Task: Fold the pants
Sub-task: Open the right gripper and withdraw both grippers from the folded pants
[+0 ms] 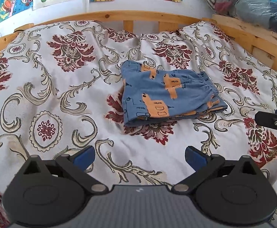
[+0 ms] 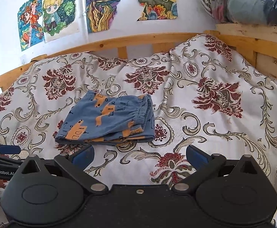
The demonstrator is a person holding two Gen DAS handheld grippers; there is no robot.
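- Nearest, in the left wrist view: left gripper [image 1: 140,158] with blue-padded fingers [image 1: 85,156] spread wide, nothing between them, hovering over bare bedspread [image 1: 43,79].
- Same in the right wrist view: right gripper [image 2: 140,156] spread wide and holding nothing, blue pads [image 2: 196,156] just short of the near edge of the pants [image 2: 108,121].
- Readable on the black arm of the left gripper at the lower left of the right wrist view: "GenRobot.AI" lettering [image 2: 1,171] in white (last letter partly cut off by the housing).
- Just beyond both grippers: pants folded into a compact, roughly square bundle, lying flat near the middle of the bed.
- Blue cloth printed with orange blocky shapes and thin dark line drawings; gathered elastic waistband [image 1: 208,85] at the right side, several layers stacked and showing along the near and right edges.
- Left and near edges of the bundle fairly straight; right-hand layers slightly staggered (orange underside peeking out).
- Around the bundle: open bedspread on every side, white with maroon floral medallions and beige scrolls, lightly wrinkled.
- Farther back: wooden bed rail [image 2: 138,39] bounding the far edge, curving round to the right side.
- At the right rear, atop a wooden ledge: clear plastic bag [image 2: 252,1] stuffed with cloth.
- Farthest: white wall with colourful drawings [image 2: 58,11] taped up (no legible text on them).
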